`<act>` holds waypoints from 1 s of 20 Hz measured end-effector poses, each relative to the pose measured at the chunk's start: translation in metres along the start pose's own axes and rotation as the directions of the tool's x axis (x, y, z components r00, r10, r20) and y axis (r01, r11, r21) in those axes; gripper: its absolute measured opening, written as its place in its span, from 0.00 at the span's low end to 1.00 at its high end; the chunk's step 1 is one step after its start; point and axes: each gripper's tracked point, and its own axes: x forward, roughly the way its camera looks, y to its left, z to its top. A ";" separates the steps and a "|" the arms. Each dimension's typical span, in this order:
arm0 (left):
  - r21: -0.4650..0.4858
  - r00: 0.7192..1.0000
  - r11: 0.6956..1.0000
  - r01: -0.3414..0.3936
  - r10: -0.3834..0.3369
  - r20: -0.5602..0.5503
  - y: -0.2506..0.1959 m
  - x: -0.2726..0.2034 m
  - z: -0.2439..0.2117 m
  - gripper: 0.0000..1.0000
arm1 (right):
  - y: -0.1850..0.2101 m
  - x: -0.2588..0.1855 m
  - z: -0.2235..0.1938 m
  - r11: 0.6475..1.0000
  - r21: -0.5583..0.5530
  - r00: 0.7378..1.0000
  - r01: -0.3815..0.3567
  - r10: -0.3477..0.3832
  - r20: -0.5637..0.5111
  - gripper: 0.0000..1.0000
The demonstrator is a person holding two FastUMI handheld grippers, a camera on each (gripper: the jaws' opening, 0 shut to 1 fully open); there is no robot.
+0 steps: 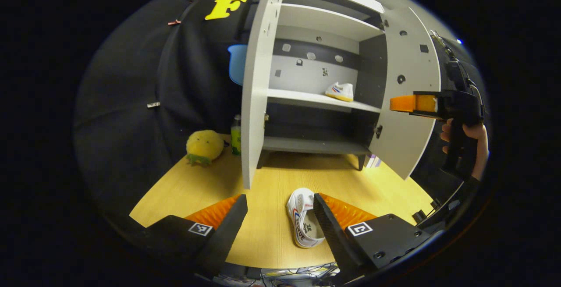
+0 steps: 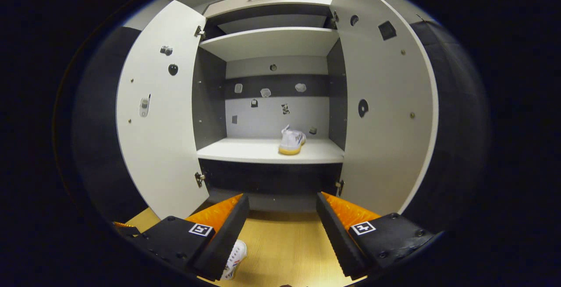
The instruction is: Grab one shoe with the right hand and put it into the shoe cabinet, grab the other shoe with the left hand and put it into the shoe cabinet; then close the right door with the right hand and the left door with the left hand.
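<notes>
Left tongs (image 1: 280, 214): gaping, hovering beside floor sneaker (image 1: 304, 223) | right tongs (image 2: 282, 214): gaping, facing shoe cabinet (image 2: 267, 41) | second sneaker (image 2: 292, 141): sitting on middle shelf (image 2: 245, 150) | both doors standing open.

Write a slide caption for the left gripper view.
Open left gripper nears white sneaker on wooden floor; its mate sits inside.

1 shoe (image 2: 292, 141) on cabinet shelf (image 2: 245, 151), other shoe (image 1: 304, 223) on table (image 1: 271, 234) before cabinet
</notes>
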 end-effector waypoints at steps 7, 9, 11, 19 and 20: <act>0.053 0.987 0.994 0.091 -0.083 -0.137 -0.028 0.046 -0.067 0.96 | -0.042 -0.053 -0.082 0.992 0.057 0.983 0.115 -0.105 -0.152 0.98; 0.062 0.978 0.990 0.128 -0.115 -0.175 -0.039 0.065 -0.084 0.96 | -0.050 -0.066 -0.093 0.988 0.053 0.975 0.148 -0.137 -0.175 0.99; 0.092 0.967 0.984 0.154 -0.131 -0.217 -0.044 0.087 -0.100 0.96 | -0.057 -0.081 -0.100 0.982 0.045 0.966 0.182 -0.170 -0.194 0.99; 0.185 0.959 0.980 0.077 -0.022 -0.282 -0.032 0.159 -0.122 0.95 | -0.097 -0.148 -0.111 0.957 -0.003 0.919 0.290 -0.279 -0.278 0.98; 0.191 0.961 0.979 0.071 -0.016 -0.275 -0.030 0.168 -0.119 0.94 | -0.106 -0.156 -0.109 0.952 -0.006 0.913 0.307 -0.296 -0.282 0.98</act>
